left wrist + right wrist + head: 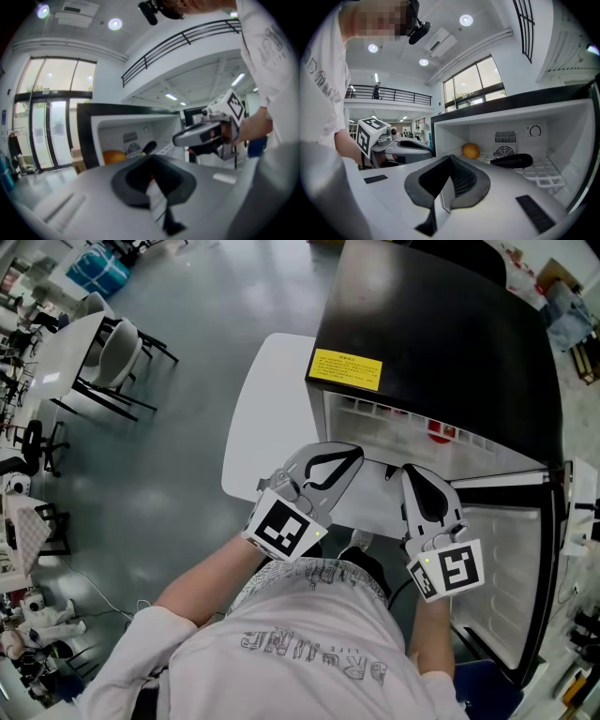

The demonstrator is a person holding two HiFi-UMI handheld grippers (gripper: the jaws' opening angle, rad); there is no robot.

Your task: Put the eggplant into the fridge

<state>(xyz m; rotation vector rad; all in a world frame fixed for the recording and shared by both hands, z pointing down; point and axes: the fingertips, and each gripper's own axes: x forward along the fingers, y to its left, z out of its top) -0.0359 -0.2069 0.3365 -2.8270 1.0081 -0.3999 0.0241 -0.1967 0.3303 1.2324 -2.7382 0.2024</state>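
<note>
The dark eggplant lies on the white wire shelf inside the open black fridge, next to an orange. In the left gripper view the eggplant and the orange show past the jaws. My left gripper is shut and holds nothing, just in front of the fridge opening. My right gripper hangs beside it, also shut with nothing between its pads. Each shows in the other's view: the right gripper, the left gripper. The fridge interior is mostly hidden in the head view.
The fridge door stands swung open at the right. A white round table sits left of the fridge. White tables and chairs stand further left on the grey floor.
</note>
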